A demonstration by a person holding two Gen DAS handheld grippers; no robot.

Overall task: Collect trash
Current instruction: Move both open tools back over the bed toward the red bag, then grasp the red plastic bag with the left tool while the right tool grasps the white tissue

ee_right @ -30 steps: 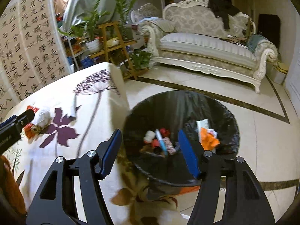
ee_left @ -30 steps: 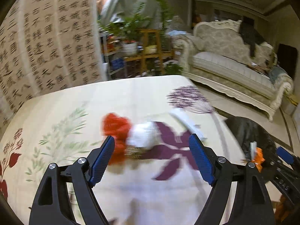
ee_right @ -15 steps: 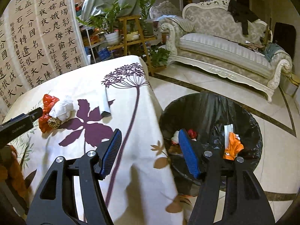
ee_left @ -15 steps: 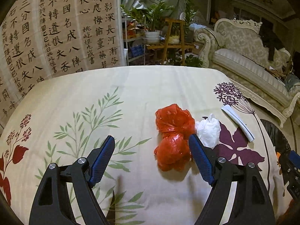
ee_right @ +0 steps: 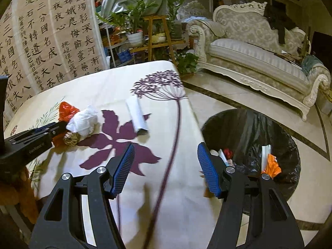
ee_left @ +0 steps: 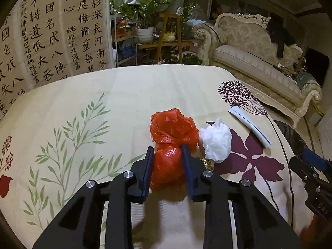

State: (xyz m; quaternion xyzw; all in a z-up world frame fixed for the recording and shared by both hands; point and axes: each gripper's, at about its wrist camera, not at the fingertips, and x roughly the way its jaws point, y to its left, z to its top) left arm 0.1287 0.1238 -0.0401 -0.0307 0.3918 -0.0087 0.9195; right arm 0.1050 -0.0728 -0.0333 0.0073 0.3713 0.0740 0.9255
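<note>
Left wrist view: left gripper [ee_left: 168, 161] closing, pinching red plastic bag [ee_left: 172, 145] mid-table.
Brown scrap [ee_left: 208, 163] half hidden behind white wad [ee_left: 216, 142]; right gripper [ee_right: 165, 167] spread, empty.

Right tool [ee_left: 311, 161] cut off at frame edge

— Looks like a home living room.
— Clearly: ornate carved sofa [ee_right: 257, 47], potted plants [ee_right: 134, 20] on a wooden stand [ee_right: 159, 39], calligraphy screen [ee_left: 47, 33], polished inlaid floor [ee_right: 234, 95], floral tablecloth [ee_left: 132, 95], lined waste bin [ee_right: 249, 132].
</note>
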